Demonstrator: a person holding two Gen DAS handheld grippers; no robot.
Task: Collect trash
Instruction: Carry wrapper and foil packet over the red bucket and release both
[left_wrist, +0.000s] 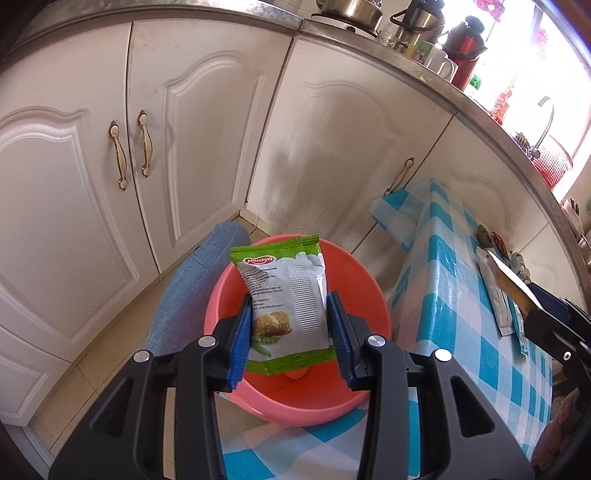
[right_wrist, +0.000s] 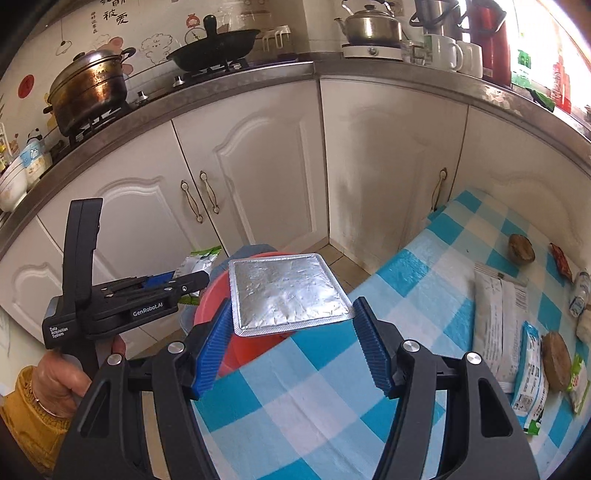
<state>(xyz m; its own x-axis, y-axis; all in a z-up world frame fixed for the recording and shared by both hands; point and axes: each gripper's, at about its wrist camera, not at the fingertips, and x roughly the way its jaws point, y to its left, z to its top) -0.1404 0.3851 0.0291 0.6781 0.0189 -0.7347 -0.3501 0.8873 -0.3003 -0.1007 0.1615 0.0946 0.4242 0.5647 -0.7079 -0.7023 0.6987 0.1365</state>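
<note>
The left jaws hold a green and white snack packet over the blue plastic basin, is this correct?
Not quite: the plastic basin is pink-red, not blue, as the left wrist view shows. The left gripper does hold the green and white snack packet over it.

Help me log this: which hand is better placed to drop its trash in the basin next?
Left: its gripper holds the snack packet right over the pink basin. The right gripper's foil pack sits nearer the rim.
</note>
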